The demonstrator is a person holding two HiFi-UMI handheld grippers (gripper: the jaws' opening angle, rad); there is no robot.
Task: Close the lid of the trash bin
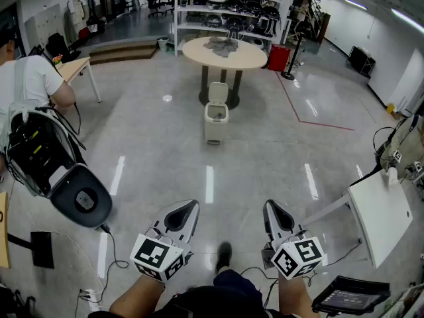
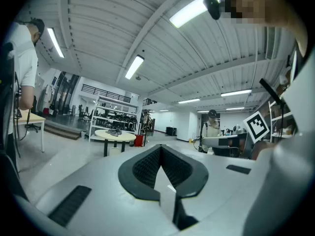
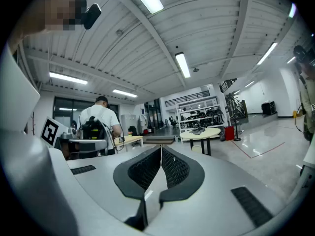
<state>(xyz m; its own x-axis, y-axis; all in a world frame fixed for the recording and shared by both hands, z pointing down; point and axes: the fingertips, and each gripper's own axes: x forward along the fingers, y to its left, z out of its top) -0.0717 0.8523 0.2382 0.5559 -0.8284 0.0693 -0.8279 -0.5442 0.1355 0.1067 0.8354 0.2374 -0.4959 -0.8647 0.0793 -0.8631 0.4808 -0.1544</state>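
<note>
Nothing of the job is done yet, as far as I can see. The trash bin (image 1: 216, 116) stands on the floor (image 1: 165, 151) across the room, just in front of the round bench (image 1: 225, 53), and its lid (image 1: 218, 93) is tipped upright at the back, so the top is open. Everything is left to do: get over there, reach the lid and bring it down.

I hold both tools low and close to my body. The left gripper (image 1: 187, 209) and the right gripper (image 1: 271, 210) point forward towards the bin, which is well apart from both and roughly on the line between them.

In the left gripper view the left gripper's (image 2: 161, 147) jaws are pressed together at the tips with nothing between them, and the bin (image 2: 114, 150) shows small and far off to their left. In the right gripper view the right gripper's (image 3: 161, 147) jaws are also together and empty, with the bin (image 3: 197, 149) small and far off to their right.
</note>
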